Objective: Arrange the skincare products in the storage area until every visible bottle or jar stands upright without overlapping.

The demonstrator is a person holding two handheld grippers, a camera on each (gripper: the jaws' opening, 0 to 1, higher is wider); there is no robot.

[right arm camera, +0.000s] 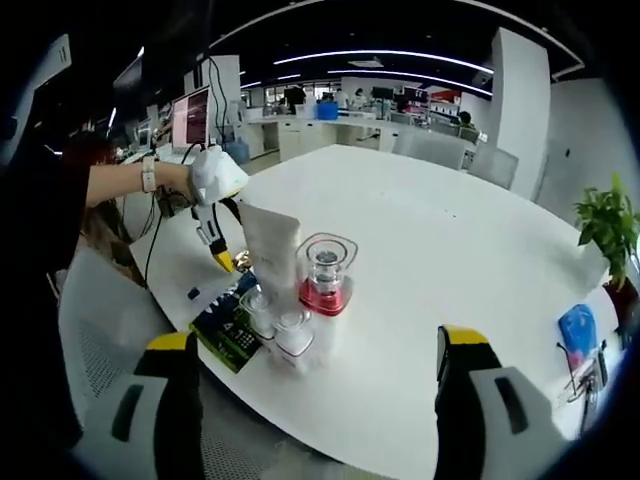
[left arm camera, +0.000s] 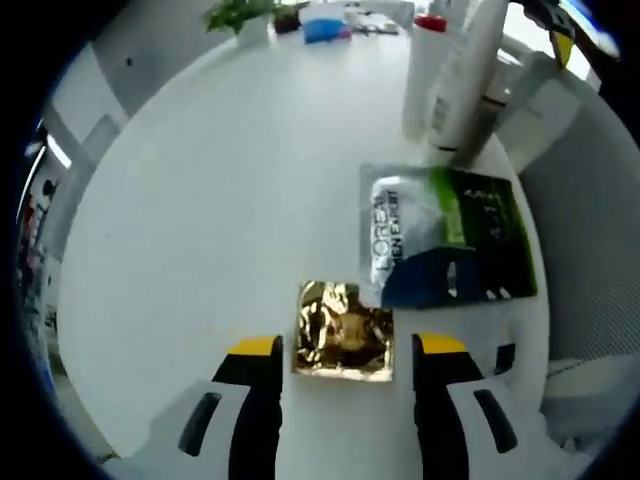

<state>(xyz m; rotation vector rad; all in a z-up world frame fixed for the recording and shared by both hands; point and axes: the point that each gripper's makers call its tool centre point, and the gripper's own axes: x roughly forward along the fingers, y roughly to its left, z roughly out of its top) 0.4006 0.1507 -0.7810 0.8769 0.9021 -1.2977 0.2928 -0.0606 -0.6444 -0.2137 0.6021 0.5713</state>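
Gold sachet (left arm camera: 344, 343) between parted left fingers (left arm camera: 262, 358); right fingers (right arm camera: 462, 345) apart, table edge (right arm camera: 330, 425) near.

A gold foil sachet (left arm camera: 344, 344) lies flat on the white table, just beside a dark L'Oréal Men Expert sachet (left arm camera: 447, 237) (also flat, green patch on its face). Beyond them stand a white tube (right arm camera: 270, 252), a red-based clear bottle (right arm camera: 325, 276) and small clear-capped containers (right arm camera: 277, 330), clustered upright.

Crinkled glossy gold foil packet (left arm camera: 344, 344), smooth white table (left arm camera: 200, 220)
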